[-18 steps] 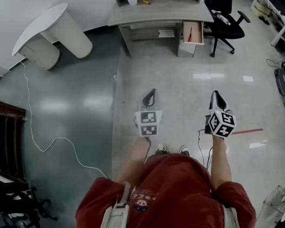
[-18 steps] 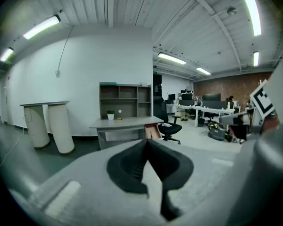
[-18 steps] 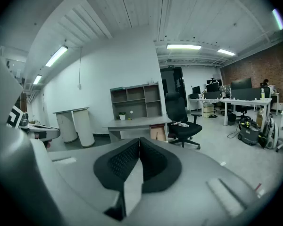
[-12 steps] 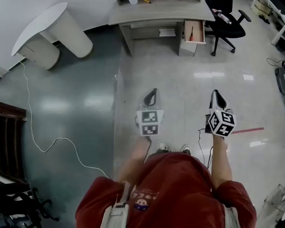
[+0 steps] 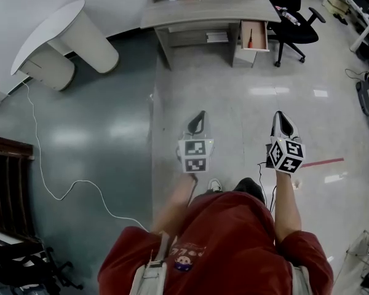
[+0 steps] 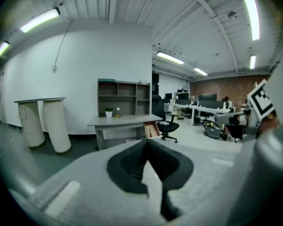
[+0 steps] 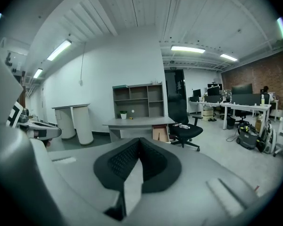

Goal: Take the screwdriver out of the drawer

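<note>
Step in hand: approach; I stand well apart from the desk (image 5: 203, 12).
- Left gripper (image 5: 198, 118): jaws together, empty.
- Right gripper (image 5: 281, 120): likewise.
- Screwdriver (image 5: 251, 41): lying in the open drawer (image 5: 259, 32), desk's right end.
- Next, I judge: walk up, open jaws.
- Room: glossy floor (image 5: 234, 91), office.

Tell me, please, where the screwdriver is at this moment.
In the head view the screwdriver lies in the open drawer at the right end of the desk, near the picture's top, just left of the black office chair.
</note>
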The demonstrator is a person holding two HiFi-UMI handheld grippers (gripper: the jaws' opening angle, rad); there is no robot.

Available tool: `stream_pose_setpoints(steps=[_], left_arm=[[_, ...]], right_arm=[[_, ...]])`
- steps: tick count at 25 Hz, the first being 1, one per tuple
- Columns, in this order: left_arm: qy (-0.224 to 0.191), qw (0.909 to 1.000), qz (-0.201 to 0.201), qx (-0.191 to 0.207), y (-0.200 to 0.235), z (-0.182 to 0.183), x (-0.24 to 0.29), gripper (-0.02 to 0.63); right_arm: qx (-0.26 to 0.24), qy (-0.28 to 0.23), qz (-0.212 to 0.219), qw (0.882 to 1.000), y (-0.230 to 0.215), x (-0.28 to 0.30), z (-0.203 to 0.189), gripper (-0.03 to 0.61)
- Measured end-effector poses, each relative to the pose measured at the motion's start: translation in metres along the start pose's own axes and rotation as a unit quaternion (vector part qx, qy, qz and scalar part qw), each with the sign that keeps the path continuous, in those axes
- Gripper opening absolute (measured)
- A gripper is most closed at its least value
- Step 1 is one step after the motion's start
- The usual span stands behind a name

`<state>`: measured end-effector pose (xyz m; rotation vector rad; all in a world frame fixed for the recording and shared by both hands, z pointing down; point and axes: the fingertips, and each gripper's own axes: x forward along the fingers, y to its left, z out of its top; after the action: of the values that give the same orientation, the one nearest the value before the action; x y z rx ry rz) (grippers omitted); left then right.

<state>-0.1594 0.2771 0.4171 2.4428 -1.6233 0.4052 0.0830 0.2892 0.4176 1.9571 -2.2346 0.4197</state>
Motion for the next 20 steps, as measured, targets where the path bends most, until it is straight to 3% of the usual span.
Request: stream_pose_setpoints(steps=[10, 20], left_arm=[[0.004, 0.9999, -0.011, -0.001, 0.007, -0.011, 0.015, 0.0], [0.012, 0.9999, -0.001, 0.001, 0.013, -0.001, 0.078, 0.0]], right_arm=[[0.01, 0.019, -0.012, 1.0, 0.001, 0.017, -0.02, 0.002], [0.034, 0.037, 0.022, 0.998, -0.016, 0.087, -0.024, 0.0]])
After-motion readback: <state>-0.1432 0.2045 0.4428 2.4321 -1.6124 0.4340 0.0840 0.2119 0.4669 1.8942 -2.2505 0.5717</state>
